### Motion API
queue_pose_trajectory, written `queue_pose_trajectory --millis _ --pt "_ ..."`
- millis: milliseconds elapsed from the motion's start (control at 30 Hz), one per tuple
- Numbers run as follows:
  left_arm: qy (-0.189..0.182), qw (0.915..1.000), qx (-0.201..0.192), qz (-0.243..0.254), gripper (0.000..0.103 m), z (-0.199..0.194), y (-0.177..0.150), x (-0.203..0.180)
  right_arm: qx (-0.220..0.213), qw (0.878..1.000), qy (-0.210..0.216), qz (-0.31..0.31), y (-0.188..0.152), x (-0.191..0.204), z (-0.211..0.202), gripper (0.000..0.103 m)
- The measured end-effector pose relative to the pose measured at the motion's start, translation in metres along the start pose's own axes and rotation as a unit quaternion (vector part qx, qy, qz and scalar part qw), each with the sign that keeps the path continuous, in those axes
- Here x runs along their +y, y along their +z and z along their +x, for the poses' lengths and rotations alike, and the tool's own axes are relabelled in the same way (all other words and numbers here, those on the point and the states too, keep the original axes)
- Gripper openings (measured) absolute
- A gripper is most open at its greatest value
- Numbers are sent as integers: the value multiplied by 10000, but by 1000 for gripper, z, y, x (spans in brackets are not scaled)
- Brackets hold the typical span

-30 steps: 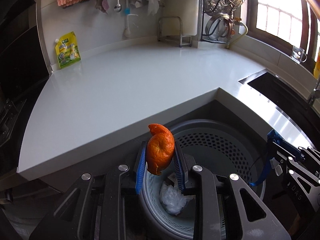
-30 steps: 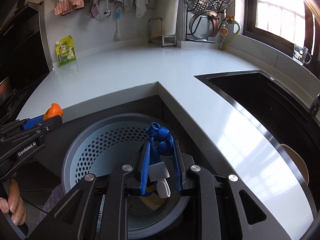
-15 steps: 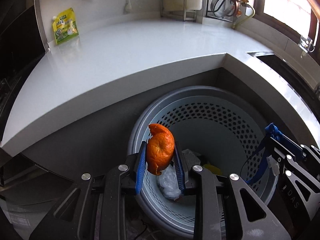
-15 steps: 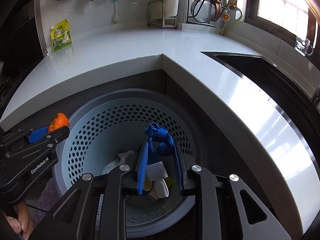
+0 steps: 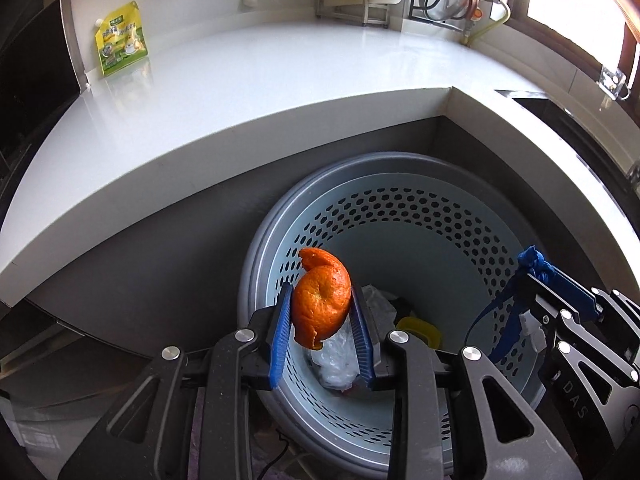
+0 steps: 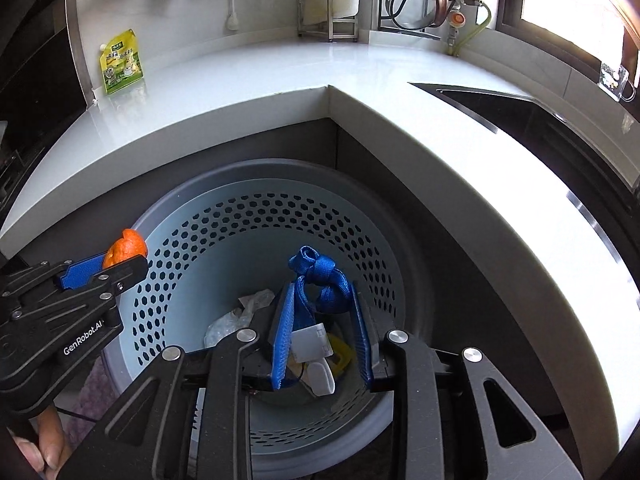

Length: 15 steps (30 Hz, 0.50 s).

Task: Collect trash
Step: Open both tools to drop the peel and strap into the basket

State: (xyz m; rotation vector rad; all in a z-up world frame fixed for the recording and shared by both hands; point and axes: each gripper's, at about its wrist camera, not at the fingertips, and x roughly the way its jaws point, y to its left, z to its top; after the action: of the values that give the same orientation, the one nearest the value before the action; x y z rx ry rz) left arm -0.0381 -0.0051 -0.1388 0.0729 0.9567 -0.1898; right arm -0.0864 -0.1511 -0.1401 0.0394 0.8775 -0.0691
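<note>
Both grippers hang over the perforated bin (image 5: pixel 400 216), left gripper (image 5: pixel 322 320) pinching orange peel (image 5: pixel 320 304), right gripper (image 6: pixel 322 322) clamping a knotted blue strap (image 6: pixel 320 276), so I'd just let go straight down, well inside the rim.

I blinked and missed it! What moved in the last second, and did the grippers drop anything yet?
Both grippers tipped down toward the perforated bin, which now fills more of both views. Nothing was dropped: the left gripper stays shut on the orange peel, and the right gripper stays shut on the blue knotted strap. The trash in the bin, the white counter and the yellow pouch look unchanged.
</note>
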Motion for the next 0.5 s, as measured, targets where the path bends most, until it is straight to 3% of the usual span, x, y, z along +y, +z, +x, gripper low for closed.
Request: queue_pose_trajectory --millis 133,167,200,300,500 --pt "32 10000 1 -49 44 0 0 2 -168 9998 -72 24 1 -2 -6 60" --pt "46 10000 -12 -72 55 -1 0 2 -214 9997 -92 20 1 -3 -7 64" --pt "46 9999 -44 -91 64 -2 0 3 -241 9996 -111 11 1 -3 -8 65" --pt "117 9997 -194 -123 76 -7 0 4 -200 9997 -132 8 1 -5 -7 65" --pt "180 9996 -224 -85 79 -10 -1 4 -189 9997 -135 43 0 -7 -9 65"
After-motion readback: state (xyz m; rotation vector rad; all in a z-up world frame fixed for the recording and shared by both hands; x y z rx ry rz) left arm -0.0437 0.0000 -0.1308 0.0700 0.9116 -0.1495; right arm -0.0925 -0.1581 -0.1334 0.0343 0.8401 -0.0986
